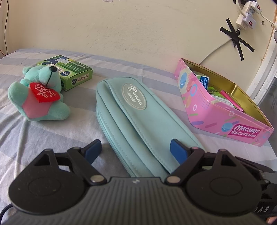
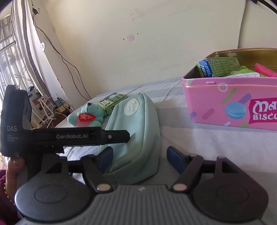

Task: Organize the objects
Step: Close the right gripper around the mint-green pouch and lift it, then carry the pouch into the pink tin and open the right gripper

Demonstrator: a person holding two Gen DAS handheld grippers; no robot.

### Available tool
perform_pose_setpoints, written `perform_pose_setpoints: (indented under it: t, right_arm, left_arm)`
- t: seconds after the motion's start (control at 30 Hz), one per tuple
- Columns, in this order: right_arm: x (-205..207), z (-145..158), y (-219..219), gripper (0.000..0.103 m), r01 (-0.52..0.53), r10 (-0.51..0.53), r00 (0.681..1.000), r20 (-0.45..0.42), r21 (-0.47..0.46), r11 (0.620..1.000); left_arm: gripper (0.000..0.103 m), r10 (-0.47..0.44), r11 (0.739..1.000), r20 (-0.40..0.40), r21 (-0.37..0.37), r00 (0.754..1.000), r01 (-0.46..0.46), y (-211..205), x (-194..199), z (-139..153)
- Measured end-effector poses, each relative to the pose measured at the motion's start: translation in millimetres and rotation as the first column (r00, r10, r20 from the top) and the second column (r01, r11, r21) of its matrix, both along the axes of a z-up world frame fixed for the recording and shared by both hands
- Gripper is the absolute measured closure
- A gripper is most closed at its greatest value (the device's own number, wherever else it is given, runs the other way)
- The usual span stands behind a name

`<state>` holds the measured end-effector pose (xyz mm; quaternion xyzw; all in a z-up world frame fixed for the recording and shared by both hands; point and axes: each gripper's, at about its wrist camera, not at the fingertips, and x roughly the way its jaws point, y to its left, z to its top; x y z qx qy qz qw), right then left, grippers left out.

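A mint-green pencil pouch (image 1: 138,112) lies on the striped bed sheet; it also shows in the right wrist view (image 2: 136,135). My left gripper (image 1: 136,149) is open, its blue fingers on either side of the pouch's near end. My right gripper (image 2: 140,157) is open around the pouch's other end. A teal teddy bear with a red heart (image 1: 39,93) and a green medicine box (image 1: 69,72) lie at the left. A pink macaron biscuit tin (image 1: 225,110) stands open at the right, holding small boxes and a pink pen.
A cream wall runs behind the bed. Power strips and cables hang on the wall at the upper right (image 1: 247,15). In the right wrist view the left gripper's body (image 2: 15,121) is at the left, with curtains and clutter on the floor beyond the bed edge.
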<state>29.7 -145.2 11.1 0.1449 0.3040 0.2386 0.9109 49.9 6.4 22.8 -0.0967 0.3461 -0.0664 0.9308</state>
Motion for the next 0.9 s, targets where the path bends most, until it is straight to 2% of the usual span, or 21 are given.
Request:
perform_pose_setpoints:
  t: [0.33,0.4,0.6,0.67,0.9]
  right_arm:
    - [0,0,1,0.032,-0.008,0.008,1.000,0.000,-0.005,1.000]
    - [-1,0,4,0.039,-0.032,0.032,0.999,0.007,-0.019,0.999]
    - [-6,2,10,0.045,-0.047,0.049,0.998,0.036,-0.057,0.997]
    - [-8,3,12,0.051,-0.047,0.050,0.997,0.050,-0.075,0.996]
    - [-15,5,18,0.061,-0.051,0.062,0.993,0.099,-0.116,0.992]
  left_arm:
    - [0.015,0.008,1.000,0.002,0.003,1.000,-0.008,-2,-2,0]
    - [0.015,0.006,1.000,0.004,0.010,1.000,-0.006,-3,-2,0]
    - [0.015,-0.005,1.000,0.012,0.017,1.000,0.005,-2,-2,0]
    - [0.016,-0.008,1.000,0.015,0.017,1.000,0.007,-1,-1,-1]
    - [0.034,-0.027,1.000,0.041,-0.009,0.999,0.027,-1,-5,3]
